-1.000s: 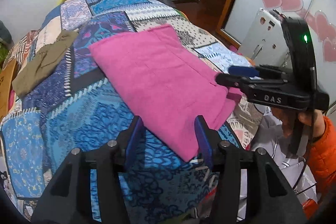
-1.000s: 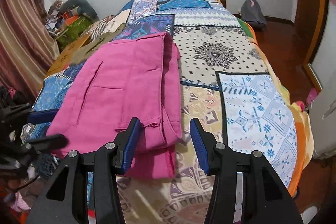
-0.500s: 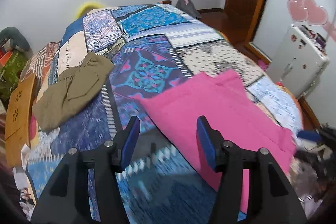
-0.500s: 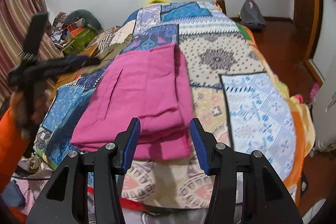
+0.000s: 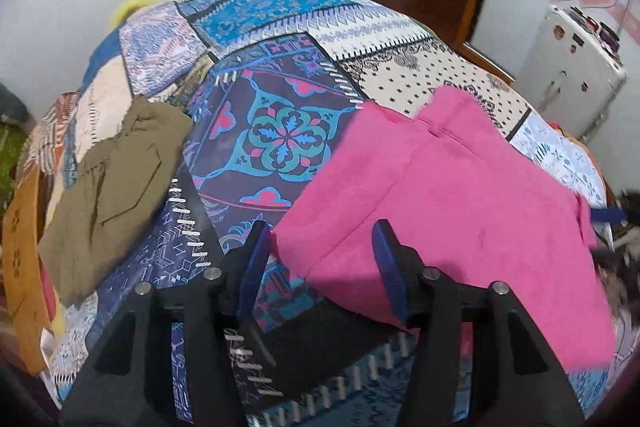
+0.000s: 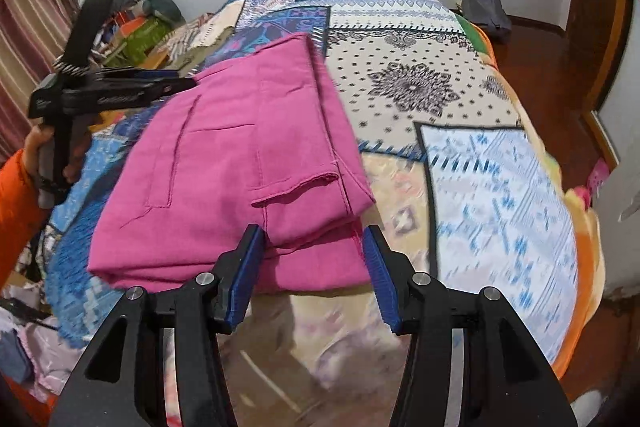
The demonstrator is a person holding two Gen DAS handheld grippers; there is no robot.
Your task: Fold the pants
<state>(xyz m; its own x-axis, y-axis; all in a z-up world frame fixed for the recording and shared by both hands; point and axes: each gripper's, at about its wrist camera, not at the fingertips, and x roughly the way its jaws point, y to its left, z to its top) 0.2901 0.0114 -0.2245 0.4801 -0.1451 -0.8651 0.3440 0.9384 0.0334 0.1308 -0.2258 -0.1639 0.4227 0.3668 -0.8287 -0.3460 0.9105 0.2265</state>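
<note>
Pink pants [image 6: 240,163]: soft woven cloth, folded into a flat, roughly rectangular stack of several layers on the bed [image 6: 420,87]. Stitched seams, a patch-pocket outline and a hemmed edge show on the top layer; the lower layer sticks out past it at the near edge. Bed cover is a patchwork quilt of printed panels: blue, purple floral medallion, cream with black dots.

Left gripper [image 5: 318,259]: black frame, blue ribbed pads. Its jaws have just been closing a little, yet the fingers remain apart at a middling gap; they hover over the pants' near-left corner, pads not pressing on the cloth. In the right wrist view this gripper [image 6: 180,83] sits at the stack's far-left edge, held by a hand [image 6: 48,155] with an orange sleeve.

Right gripper [image 6: 314,267]: fingers parted, middling gap, nothing clamped, poised just above the near edge of the stack.

Olive-green garment [image 5: 108,195], crumpled, lies well apart to the left on the quilt.
</note>
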